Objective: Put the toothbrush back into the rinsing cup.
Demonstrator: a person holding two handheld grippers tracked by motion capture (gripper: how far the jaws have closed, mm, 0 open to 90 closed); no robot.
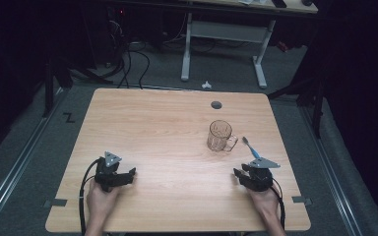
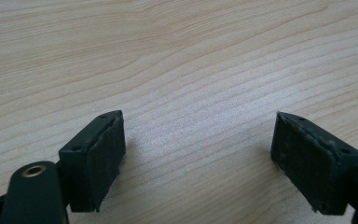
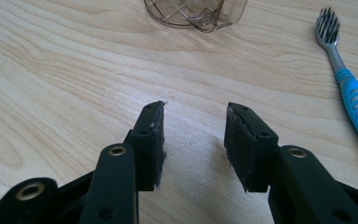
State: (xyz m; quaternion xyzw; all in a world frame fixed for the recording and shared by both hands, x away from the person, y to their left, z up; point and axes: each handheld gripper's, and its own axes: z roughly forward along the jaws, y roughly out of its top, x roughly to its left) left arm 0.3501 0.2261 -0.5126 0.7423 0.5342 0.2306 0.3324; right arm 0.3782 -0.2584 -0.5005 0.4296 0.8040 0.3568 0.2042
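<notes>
Lower frame, high view: left gripper and right gripper rest on the pale wooden table; clear amber glass mug right of centre.
Left gripper view: jaws wide, empty.
Right gripper view: jaws narrower, empty; blue-grey plastic toothbrush at right edge.

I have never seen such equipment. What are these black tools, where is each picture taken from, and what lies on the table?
A person sits at a wooden table and holds a two-jaw hand tool, a gripper, in each hand. One picture looks down from above. The other two come from cameras riding on each gripper. The left gripper is wide open over bare wood. The right gripper is partly open and holds nothing. Ahead of it stand a clear mug and, beside it, a blue toothbrush.
</notes>
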